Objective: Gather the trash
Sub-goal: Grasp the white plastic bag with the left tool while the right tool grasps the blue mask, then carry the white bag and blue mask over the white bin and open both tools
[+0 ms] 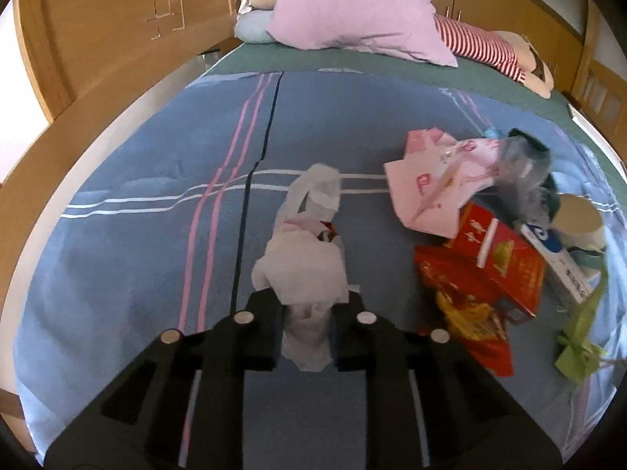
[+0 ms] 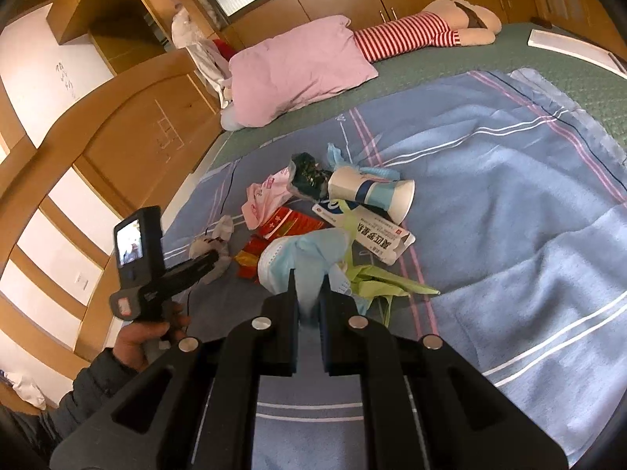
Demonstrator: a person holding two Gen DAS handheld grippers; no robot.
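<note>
My left gripper (image 1: 307, 309) is shut on a white plastic bag (image 1: 303, 258) that lies on the blue blanket (image 1: 137, 203); it also shows in the right wrist view (image 2: 213, 260), with the bag (image 2: 211, 241) at its tips. My right gripper (image 2: 309, 293) is shut on a light blue face mask (image 2: 301, 254). A trash pile lies beside them: a pink paper bag (image 1: 435, 180), a red box (image 1: 497, 258), a red and yellow wrapper (image 1: 466, 313), a white medicine box (image 2: 372, 231), a paper cup (image 2: 372, 192), a green bag (image 2: 376, 278).
A pink pillow (image 1: 352, 15) and a doll in a red-striped shirt (image 1: 482, 47) lie at the far end of the bed on a green sheet (image 1: 450, 74). A wooden headboard (image 1: 117, 27) and cupboards surround the bed. A white flat object (image 2: 568, 45) lies at far right.
</note>
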